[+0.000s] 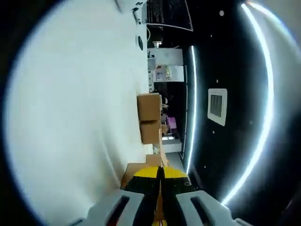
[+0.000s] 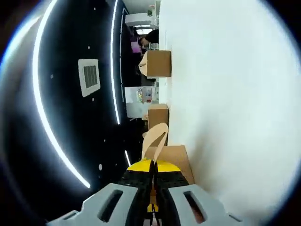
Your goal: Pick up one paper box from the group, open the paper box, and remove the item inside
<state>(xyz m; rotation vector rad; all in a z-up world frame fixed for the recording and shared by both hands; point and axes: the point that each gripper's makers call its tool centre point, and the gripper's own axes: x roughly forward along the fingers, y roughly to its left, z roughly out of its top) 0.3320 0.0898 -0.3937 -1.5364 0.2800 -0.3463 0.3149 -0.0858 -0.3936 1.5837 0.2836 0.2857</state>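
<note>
Both views are rolled sideways, so the white table (image 1: 70, 117) fills one side. My left gripper (image 1: 160, 175) has its yellow-and-black jaws pressed together on a thin brown edge of a paper box (image 1: 136, 169) that sits just behind the tips. My right gripper (image 2: 151, 168) is shut on the paper box (image 2: 176, 160) as well, and a curled tan flap (image 2: 156, 136) rises from between its jaws. Farther along the table stand other brown paper boxes (image 1: 149, 107) (image 1: 151, 133), which appear in the right gripper view as one box (image 2: 157, 63) and a nearer box (image 2: 158, 115). What the held box contains is hidden.
The white table (image 2: 225, 103) runs wide and bare beside the boxes. Beyond its far edge lie a dark ceiling with curved light strips (image 1: 194, 103), a square vent (image 1: 217, 106), and shelves with small items (image 1: 164, 73). A person (image 2: 150, 36) is at the table's far end.
</note>
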